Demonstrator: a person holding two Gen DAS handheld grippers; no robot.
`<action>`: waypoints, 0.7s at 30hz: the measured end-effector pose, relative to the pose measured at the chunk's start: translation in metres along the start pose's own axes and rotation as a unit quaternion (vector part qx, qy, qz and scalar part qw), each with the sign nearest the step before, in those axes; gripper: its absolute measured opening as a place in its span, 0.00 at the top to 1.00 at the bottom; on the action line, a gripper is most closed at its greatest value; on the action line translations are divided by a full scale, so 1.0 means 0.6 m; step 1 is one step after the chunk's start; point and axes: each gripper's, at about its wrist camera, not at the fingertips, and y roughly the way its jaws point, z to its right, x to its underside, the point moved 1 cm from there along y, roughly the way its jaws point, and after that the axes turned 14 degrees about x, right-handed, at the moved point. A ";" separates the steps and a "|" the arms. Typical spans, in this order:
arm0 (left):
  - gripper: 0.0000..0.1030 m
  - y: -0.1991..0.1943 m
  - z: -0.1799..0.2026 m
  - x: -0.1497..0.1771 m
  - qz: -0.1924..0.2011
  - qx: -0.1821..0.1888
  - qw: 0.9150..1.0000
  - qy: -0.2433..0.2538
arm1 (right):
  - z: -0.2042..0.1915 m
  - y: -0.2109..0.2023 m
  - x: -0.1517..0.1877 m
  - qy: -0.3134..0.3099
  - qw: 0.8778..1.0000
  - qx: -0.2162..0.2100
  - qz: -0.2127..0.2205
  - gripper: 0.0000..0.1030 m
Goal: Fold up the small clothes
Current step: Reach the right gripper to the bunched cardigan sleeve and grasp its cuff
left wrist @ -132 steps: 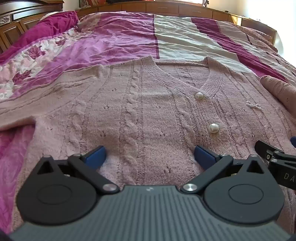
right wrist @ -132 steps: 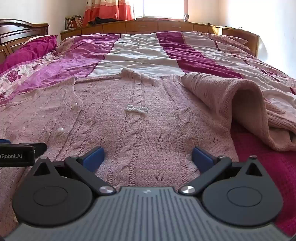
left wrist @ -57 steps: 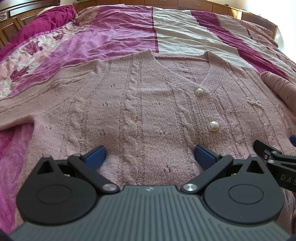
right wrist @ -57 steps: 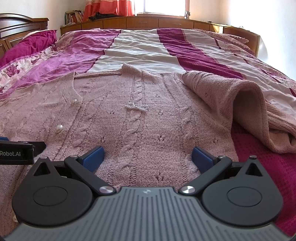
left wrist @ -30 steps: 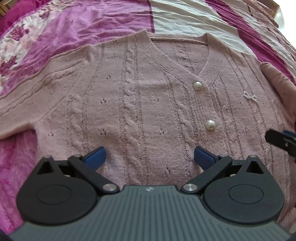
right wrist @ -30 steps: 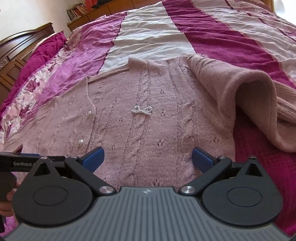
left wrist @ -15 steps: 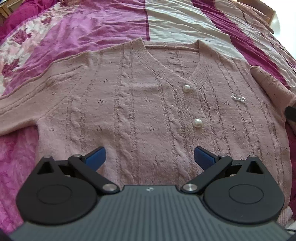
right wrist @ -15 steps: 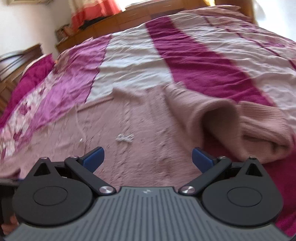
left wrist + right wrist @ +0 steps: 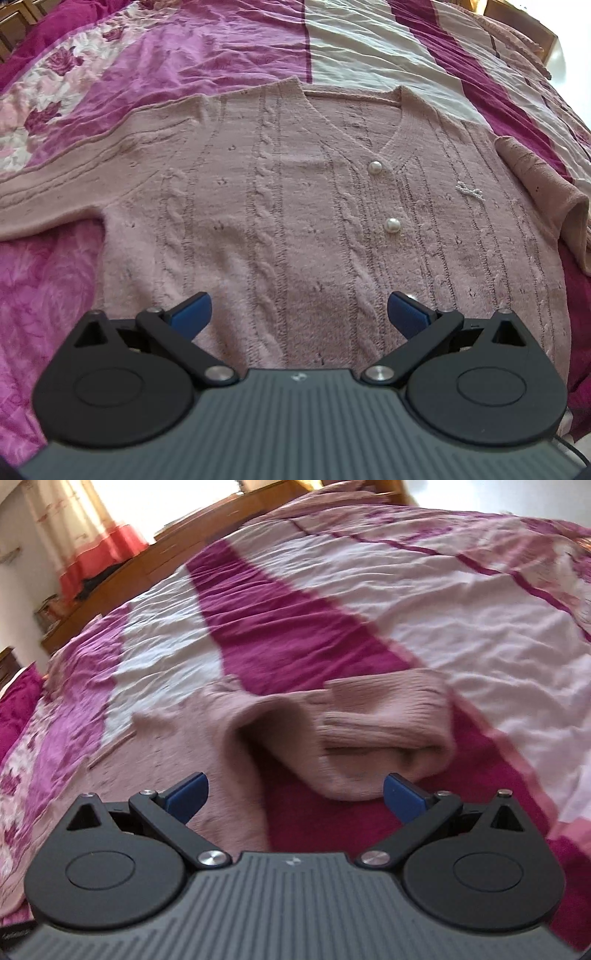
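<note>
The left hand-held gripper (image 9: 297, 310) was spread wide, its blue fingertips (image 9: 192, 309) well apart and holding nothing. It hung over the lower front of the cardigan (image 9: 280, 206).

The cardigan was a pink cable-knit garment with a V-neck, lying flat and face up on the bed. Two pearl buttons (image 9: 392, 225) ran down its closed front. A small beaded bow (image 9: 470, 190) sat on the chest panel toward the right side of the left wrist view. One sleeve (image 9: 48, 199) lay stretched out flat toward the left edge of that view. The other sleeve (image 9: 543, 192) was turned back on itself beside the body of the garment.

The right hand-held gripper (image 9: 293, 793) was equally wide open and empty, with one blue fingertip (image 9: 186, 794) over the side of the cardigan. Ahead of it, the folded-back sleeve (image 9: 376, 731) formed a raised loop, its ribbed cuff (image 9: 388, 701) lying on top. The right wrist view was motion-blurred, so fine knit detail could not be read.

The bedspread (image 9: 295, 635) beneath carried magenta, white and floral pink stripes. A wooden bed frame (image 9: 173, 550) ran along the far edge of the bed, with a curtain (image 9: 92, 546) behind it.
</note>
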 end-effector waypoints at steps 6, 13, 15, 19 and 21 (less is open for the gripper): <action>0.00 -0.006 -0.017 0.007 0.000 -0.014 1.000 -0.017 | 0.045 0.025 -0.011 0.050 0.998 0.038 0.006 0.00; 0.00 -0.012 -0.016 0.023 -0.006 -0.021 1.000 -0.010 | 0.069 0.056 -0.026 0.074 0.995 0.061 0.017 0.00; 0.00 -0.008 -0.015 0.023 -0.008 -0.015 1.000 -0.009 | 0.068 0.060 -0.028 0.074 0.995 0.059 0.020 0.00; 0.00 0.004 -0.015 0.018 -0.012 -0.014 1.000 -0.008 | 0.061 0.071 -0.035 0.075 0.995 0.058 0.024 0.00; 0.00 0.008 -0.017 0.017 -0.013 -0.014 1.000 -0.012 | 0.058 0.078 -0.039 0.079 0.995 0.053 0.022 0.00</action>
